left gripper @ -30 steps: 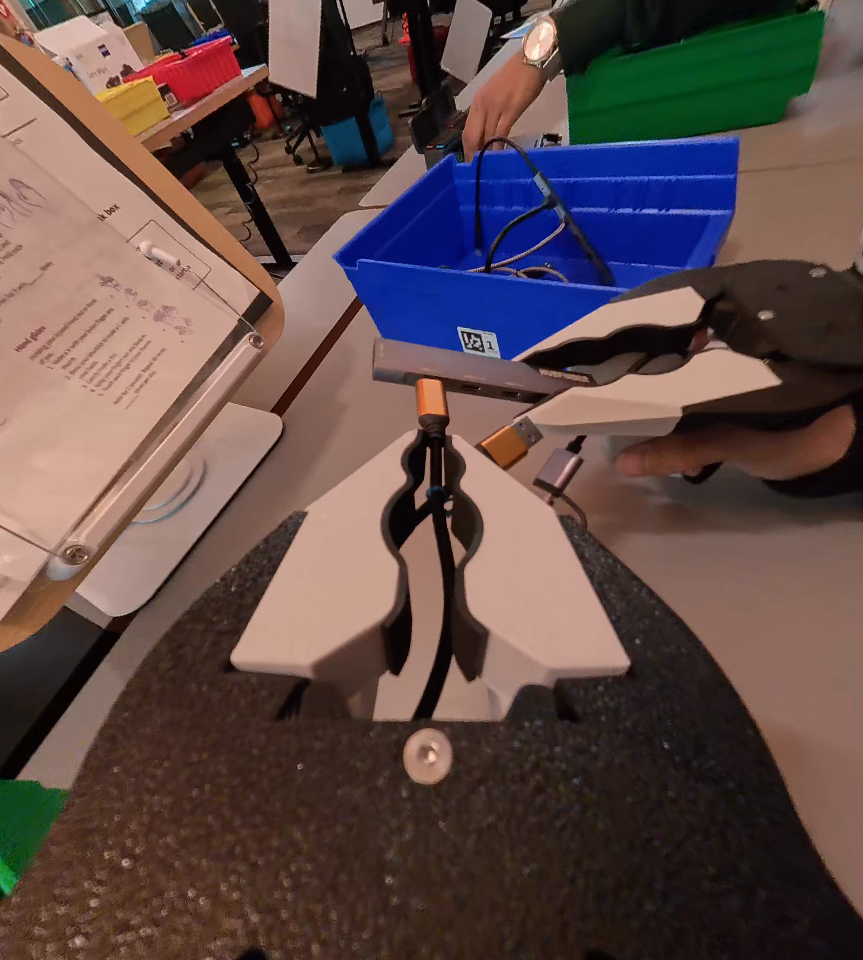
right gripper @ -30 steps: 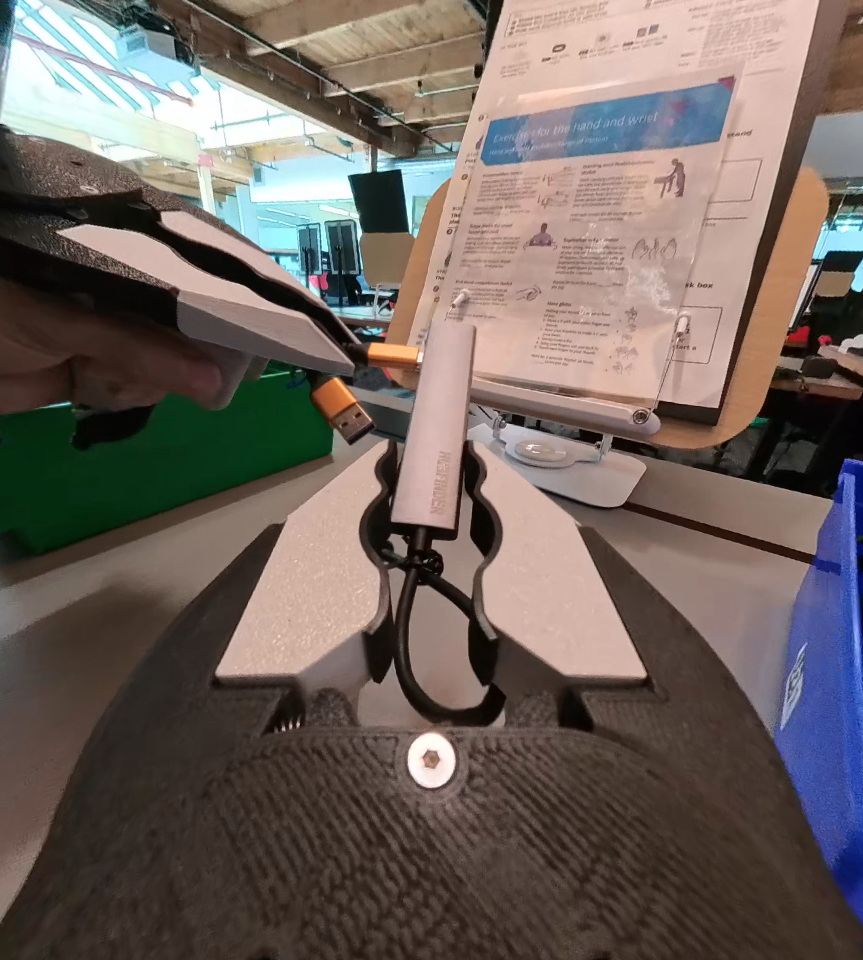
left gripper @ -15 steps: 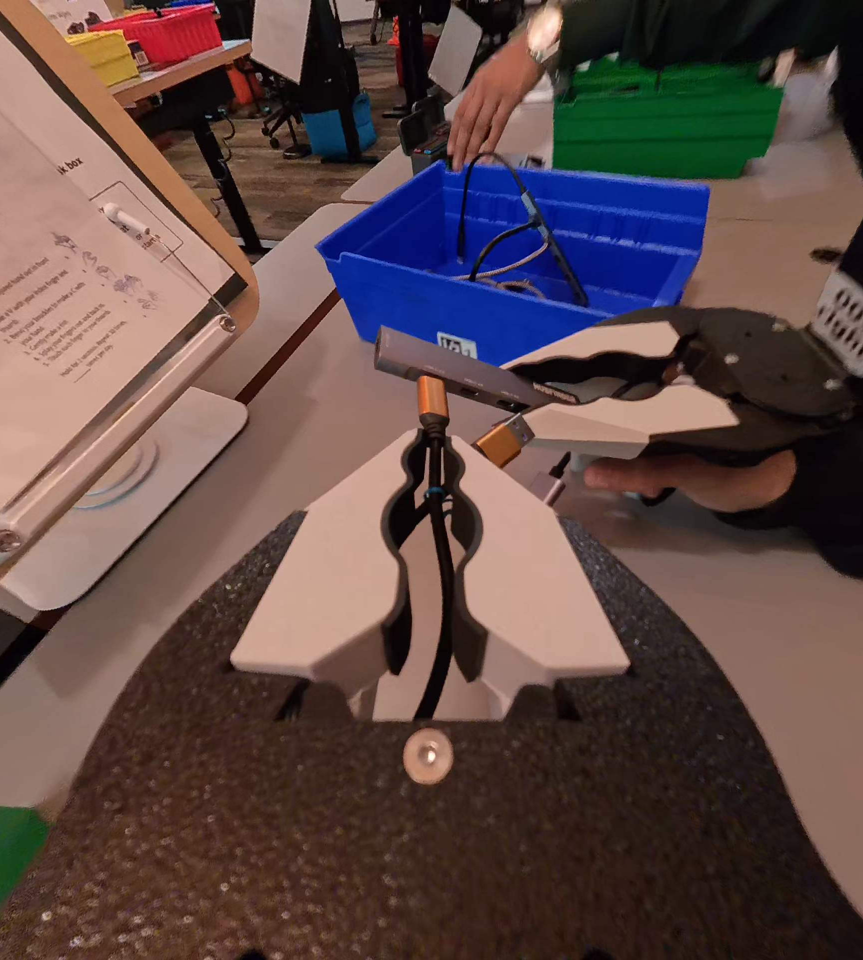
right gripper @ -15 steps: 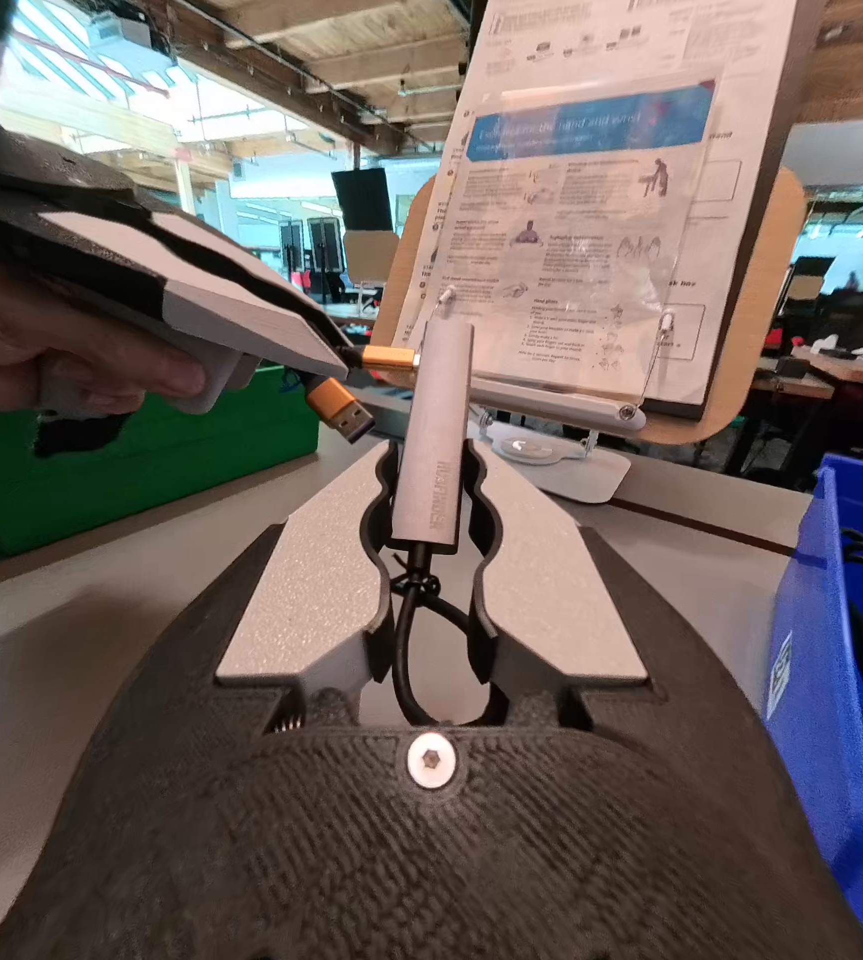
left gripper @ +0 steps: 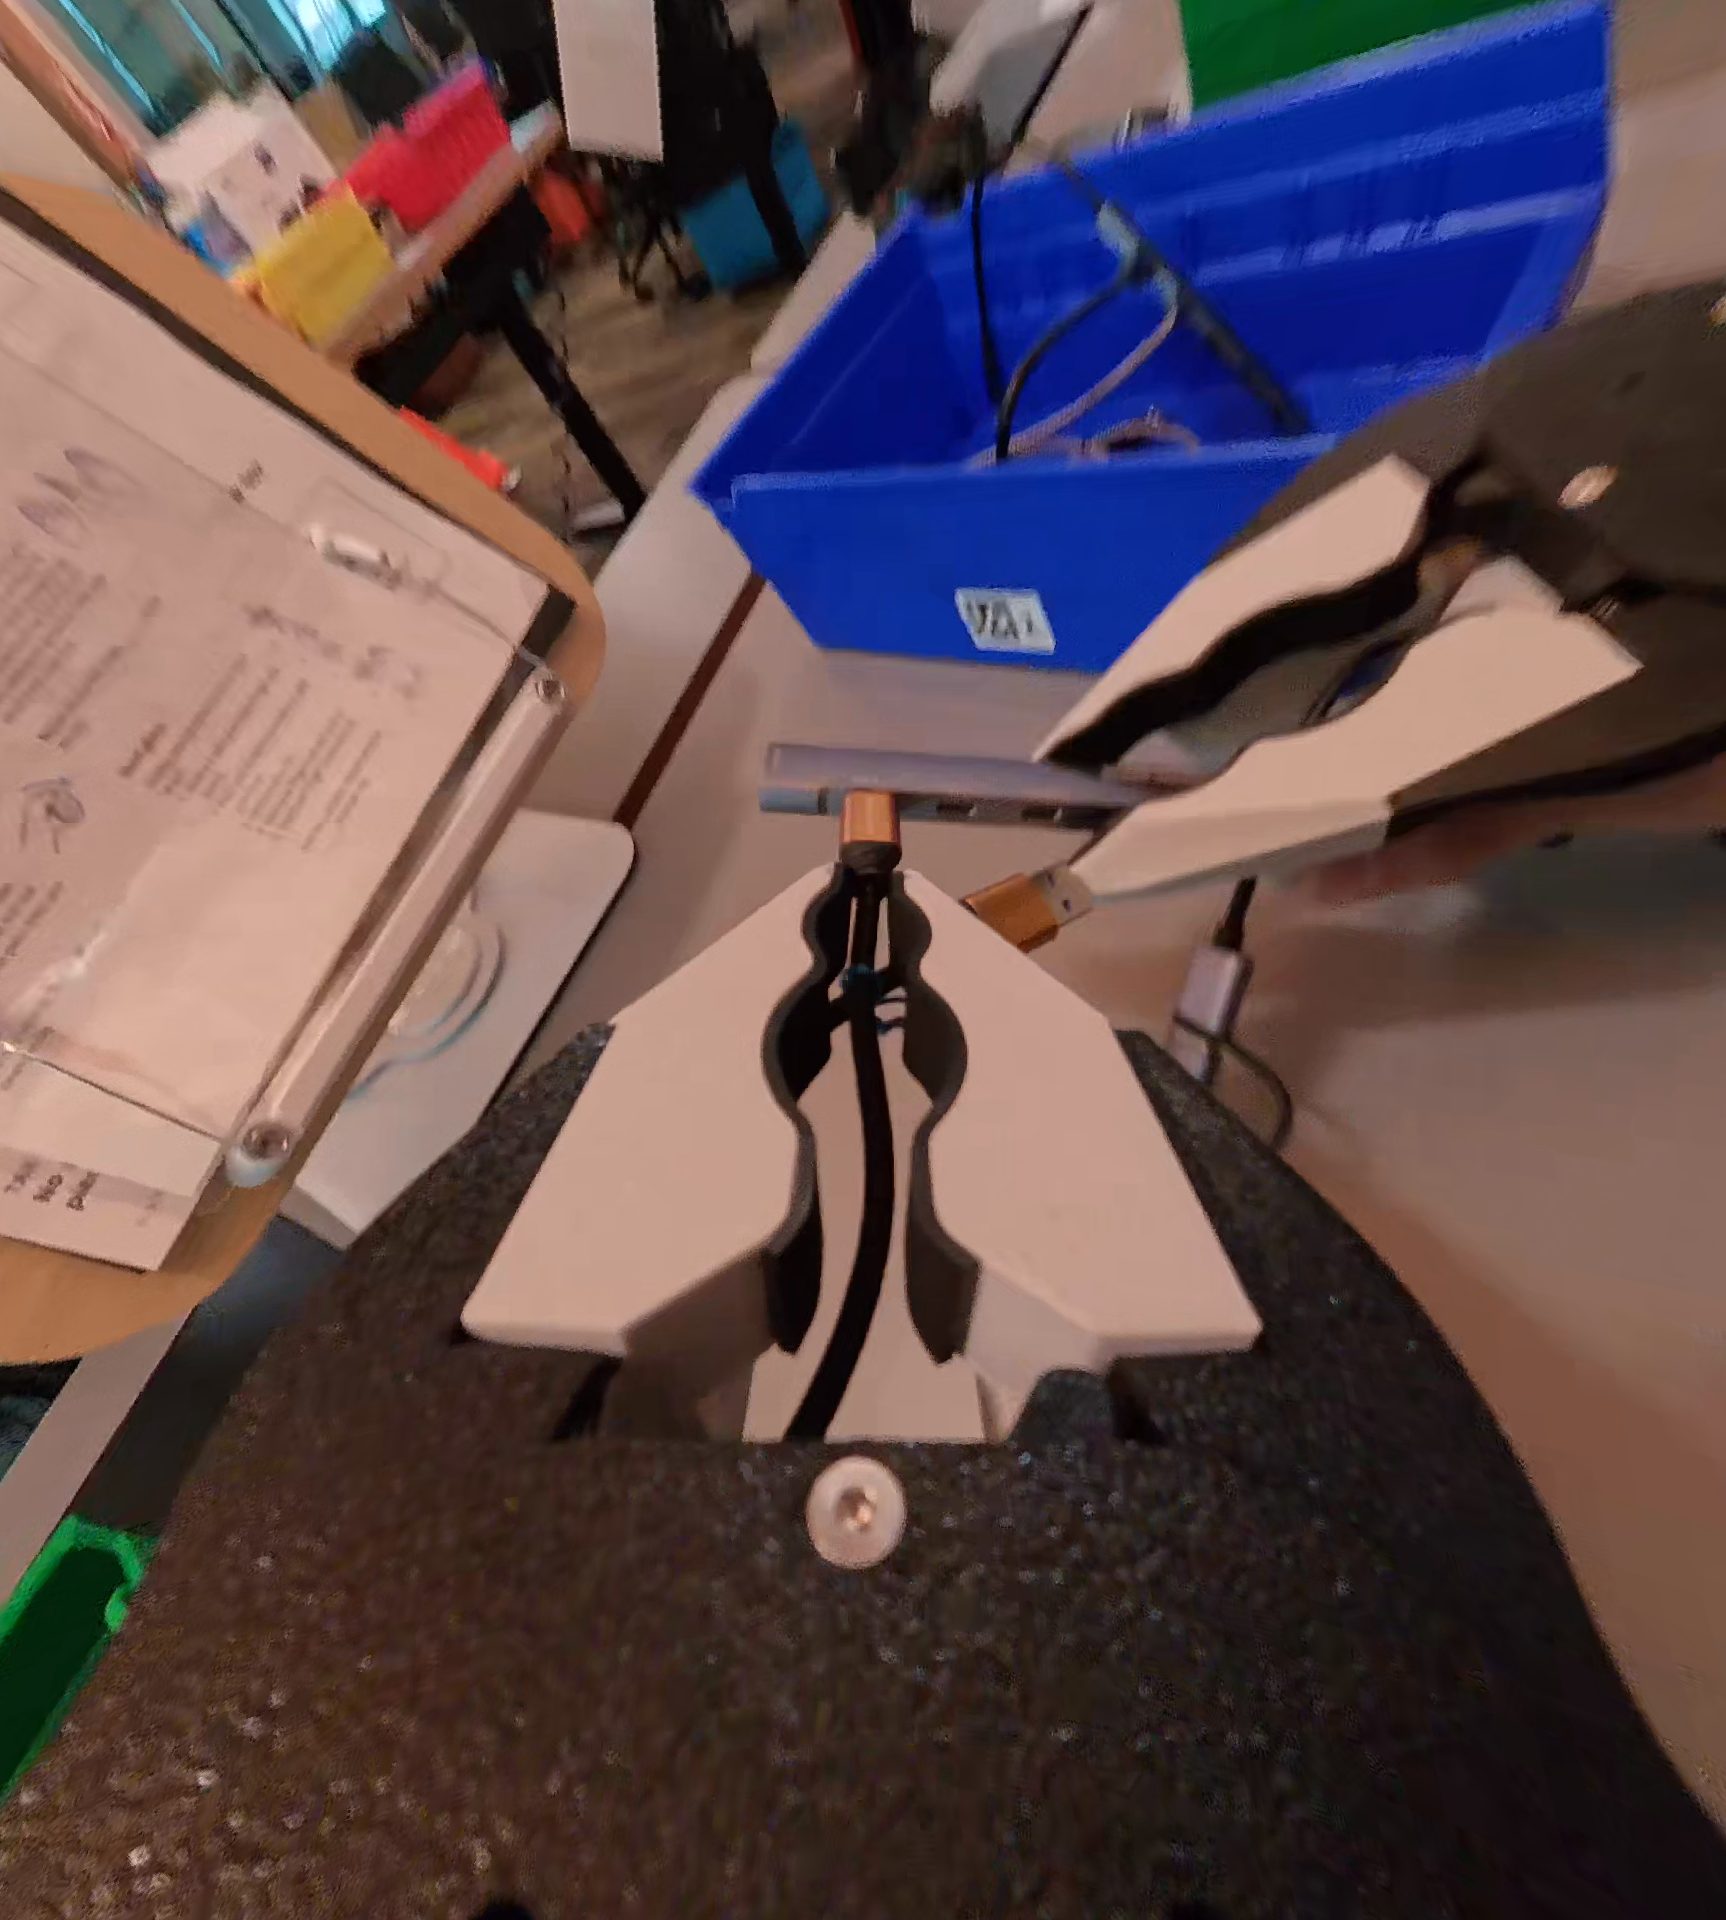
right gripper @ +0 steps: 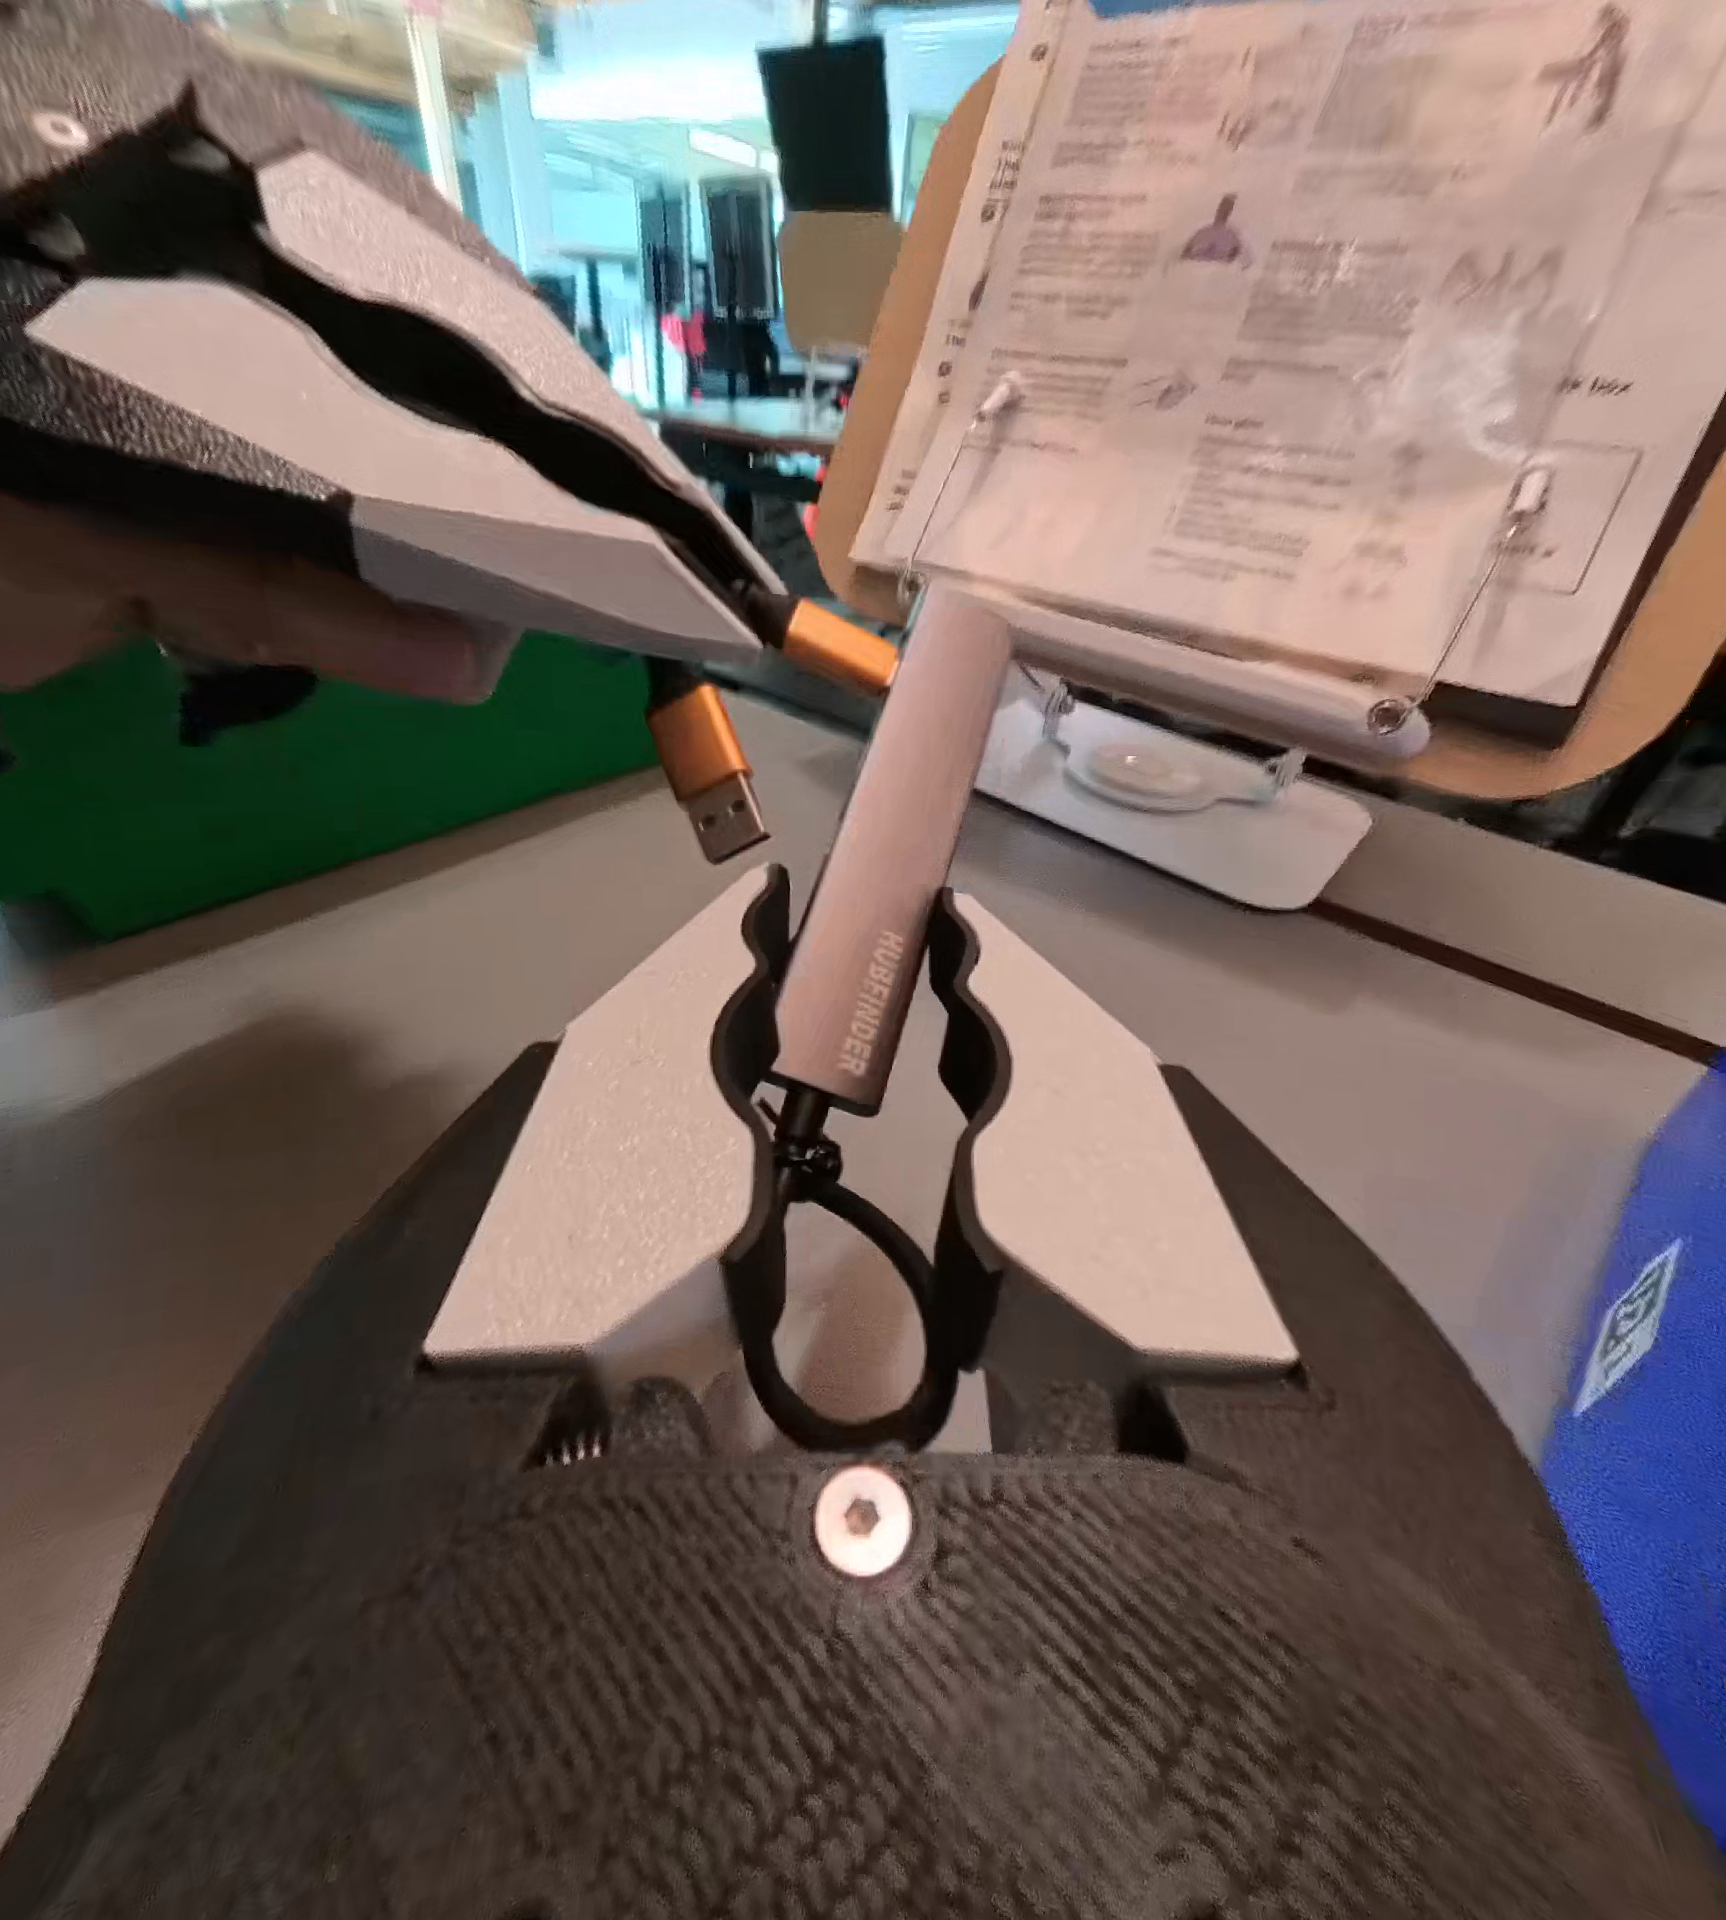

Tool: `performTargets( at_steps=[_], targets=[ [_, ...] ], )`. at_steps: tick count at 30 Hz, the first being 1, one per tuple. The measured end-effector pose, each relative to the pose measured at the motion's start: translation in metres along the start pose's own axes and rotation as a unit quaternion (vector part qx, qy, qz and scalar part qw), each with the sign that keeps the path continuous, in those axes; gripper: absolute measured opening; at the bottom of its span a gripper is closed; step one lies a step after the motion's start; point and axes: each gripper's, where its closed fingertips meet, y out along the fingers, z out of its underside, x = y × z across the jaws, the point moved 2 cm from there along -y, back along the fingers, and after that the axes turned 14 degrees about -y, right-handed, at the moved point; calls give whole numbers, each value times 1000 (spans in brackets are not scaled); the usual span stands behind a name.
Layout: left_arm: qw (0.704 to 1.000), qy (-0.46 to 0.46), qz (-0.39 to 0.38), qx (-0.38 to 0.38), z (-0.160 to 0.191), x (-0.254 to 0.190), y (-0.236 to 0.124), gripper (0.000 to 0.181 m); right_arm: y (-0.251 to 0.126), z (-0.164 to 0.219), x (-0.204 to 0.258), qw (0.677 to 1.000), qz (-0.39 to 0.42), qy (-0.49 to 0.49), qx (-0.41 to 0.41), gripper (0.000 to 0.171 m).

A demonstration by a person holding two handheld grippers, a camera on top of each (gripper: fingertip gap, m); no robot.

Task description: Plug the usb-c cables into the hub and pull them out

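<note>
Hub, grey, being held above the bench by the right gripper, clamped on its cabled end. Left gripper is pinching a black cable; its orange USB-C plug is meeting the hub's side, seating unconfirmed. Orange USB-A plug is dangling unused. Withdrawal appears outstanding.
</note>
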Motion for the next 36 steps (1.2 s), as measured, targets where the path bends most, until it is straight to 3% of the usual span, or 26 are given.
performTargets(
  at_steps=[4,10,17,19,23,27,32,36],
  targets=[
    [998,38,-22,50,10,2,1,4,-5,-11,-6,999,29,-12,-22,25],
    [1000,20,-15,8,3,2,2,4,-4,-6,-7,999,25,-2,-19,26],
    [999,27,-18,9,4,1,5,5,-6,-10,-12,998,56,-30,-26,25],
    [1000,-10,12,-7,-2,-2,2,7,-9,-18,-13,993,83,-70,-35,25],
    [988,-141,61,-18,-16,1,-23,40,-11,-24,-8,990,78,-107,-44,24],
    [963,-254,76,-57,-32,13,-46,46,-14,-31,-3,991,57,-102,-71,24],
    [967,-249,-40,-17,-20,47,-76,52,-15,-30,-6,992,62,-81,-73,24],
    [947,-192,-249,65,14,102,-149,35,-18,-29,-14,993,77,-59,-74,24]
  ],
)
